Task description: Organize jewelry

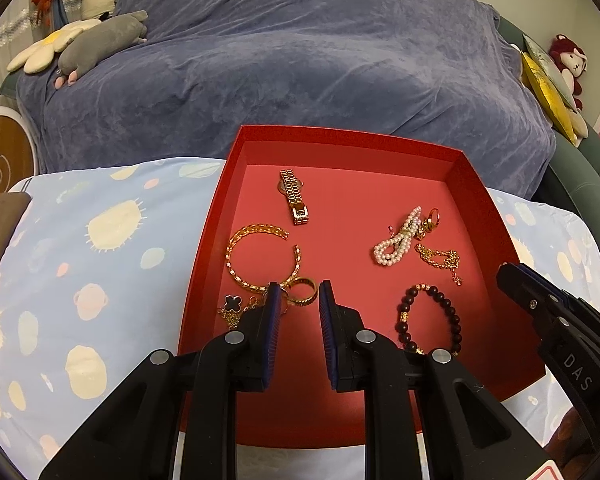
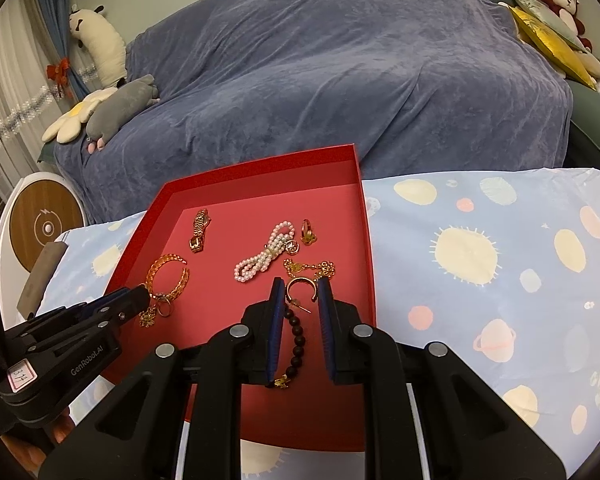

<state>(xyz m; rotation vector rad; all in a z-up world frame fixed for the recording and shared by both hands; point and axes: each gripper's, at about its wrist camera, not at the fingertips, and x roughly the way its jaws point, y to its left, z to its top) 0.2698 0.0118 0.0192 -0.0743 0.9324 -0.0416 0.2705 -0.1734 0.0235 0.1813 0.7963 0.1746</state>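
Observation:
A red tray (image 1: pixel 204 264) lies on a table with a blue planet-print cloth; it also shows in the right wrist view (image 2: pixel 364 240). In it lie a gold watch (image 1: pixel 294 196), a gold cuff (image 1: pixel 256 256), a gold ring (image 1: pixel 302 296), a clover chain (image 1: pixel 232 306), a pearl strand (image 1: pixel 398 238), a gold chain (image 1: pixel 440 258) and a dark bead bracelet (image 1: pixel 428 320). My left gripper (image 1: pixel 299 292) is open, its fingers either side of the gold ring. My right gripper (image 2: pixel 300 288) is open and holds a gold hoop earring (image 2: pixel 300 290) between its fingertips, above the bead bracelet (image 2: pixel 298 336).
A sofa under a blue-grey cover (image 1: pixel 300 60) stands behind the table, with plush toys (image 1: pixel 100 40) at its left and gold cushions (image 1: pixel 548 84) at its right. A round white and wood device (image 1: pixel 0 160) stands at the left.

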